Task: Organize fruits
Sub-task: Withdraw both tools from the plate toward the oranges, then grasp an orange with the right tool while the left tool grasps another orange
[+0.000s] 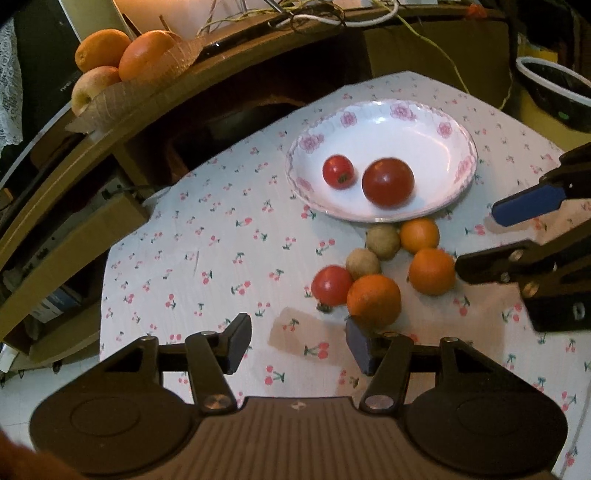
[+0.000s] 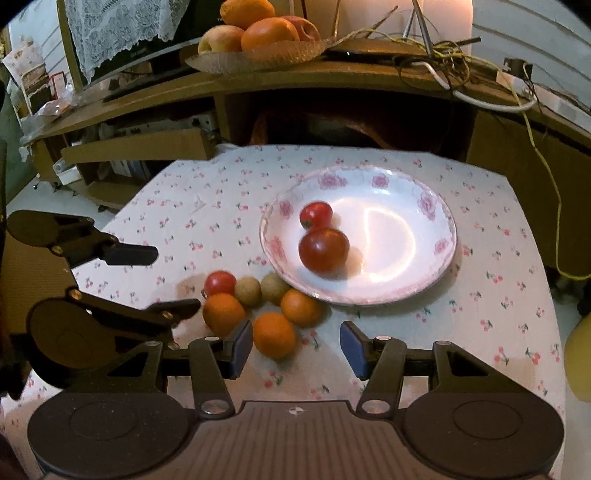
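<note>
A white floral plate (image 1: 458, 122) (image 2: 424, 184) on the cherry-print cloth holds two tomatoes (image 1: 388, 181) (image 2: 323, 249). In front of it lies a cluster: a third tomato (image 1: 331, 285) (image 2: 220, 283), three oranges (image 1: 373, 300) (image 2: 274, 335) and two tan round fruits (image 1: 362, 263) (image 2: 248, 291). My left gripper (image 1: 298, 345) is open and empty, just short of the nearest orange. My right gripper (image 2: 296, 349) is open and empty, with an orange just ahead of its left finger. Each gripper shows in the other's view, the right one (image 1: 476, 240) and the left one (image 2: 177, 280).
A wooden shelf (image 2: 295, 79) runs behind the table with a woven tray of oranges and apples (image 1: 122, 59) (image 2: 258, 33), cables and cardboard boxes (image 2: 140, 147). A dark bowl (image 1: 554, 92) stands at the far right. The cloth's edges drop off left and right.
</note>
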`<state>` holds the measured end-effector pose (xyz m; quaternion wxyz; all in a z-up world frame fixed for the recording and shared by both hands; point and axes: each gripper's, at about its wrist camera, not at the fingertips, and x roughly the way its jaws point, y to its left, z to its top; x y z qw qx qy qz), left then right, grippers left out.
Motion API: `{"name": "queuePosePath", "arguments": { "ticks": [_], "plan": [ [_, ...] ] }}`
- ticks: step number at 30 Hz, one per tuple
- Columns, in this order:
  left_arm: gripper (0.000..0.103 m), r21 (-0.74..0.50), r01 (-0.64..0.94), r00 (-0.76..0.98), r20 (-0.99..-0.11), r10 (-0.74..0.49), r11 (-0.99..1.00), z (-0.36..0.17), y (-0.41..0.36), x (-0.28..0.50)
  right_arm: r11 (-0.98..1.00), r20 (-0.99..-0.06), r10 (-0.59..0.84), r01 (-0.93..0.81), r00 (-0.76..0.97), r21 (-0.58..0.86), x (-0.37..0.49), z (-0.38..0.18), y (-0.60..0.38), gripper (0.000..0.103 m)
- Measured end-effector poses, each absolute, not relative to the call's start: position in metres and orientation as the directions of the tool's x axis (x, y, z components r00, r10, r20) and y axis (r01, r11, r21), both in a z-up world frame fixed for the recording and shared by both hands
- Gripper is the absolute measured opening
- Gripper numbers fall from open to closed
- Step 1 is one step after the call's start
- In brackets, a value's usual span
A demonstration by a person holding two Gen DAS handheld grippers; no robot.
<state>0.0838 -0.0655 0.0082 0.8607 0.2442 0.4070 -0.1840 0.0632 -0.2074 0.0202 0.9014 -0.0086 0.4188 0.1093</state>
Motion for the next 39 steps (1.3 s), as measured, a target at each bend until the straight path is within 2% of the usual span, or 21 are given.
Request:
{"name": "queuePosePath", "arguments": {
  "ticks": [22, 24, 27, 39],
  "plan": [
    [0.062, 0.201, 0.555, 0.554, -0.813, -0.178, 0.807, 0.002, -0.051, 0.078, 0.960, -0.794, 0.242, -0.255, 0.557, 0.114, 0.084, -0.005, -0.191, 0.054],
    [0.063, 0.192, 0.559, 0.551, -0.813, -0.189, 0.806, 0.004, -0.050, 0.078, 0.959, -0.799, 0.245, -0.260, 0.549, 0.115, 0.086, -0.008, -0.188, 0.050],
    [0.063, 0.164, 0.567, 0.537, -0.817, -0.211, 0.808, 0.004, -0.052, 0.080, 0.957, -0.803, 0.245, -0.266, 0.543, 0.112, 0.087, -0.007, -0.189, 0.033],
    [0.063, 0.059, 0.553, 0.490, -0.830, -0.267, 0.831, -0.005, -0.076, 0.093, 0.966, -0.799, 0.233, -0.225, 0.554, 0.126, 0.073, 0.003, -0.217, 0.032]
  ]
}}
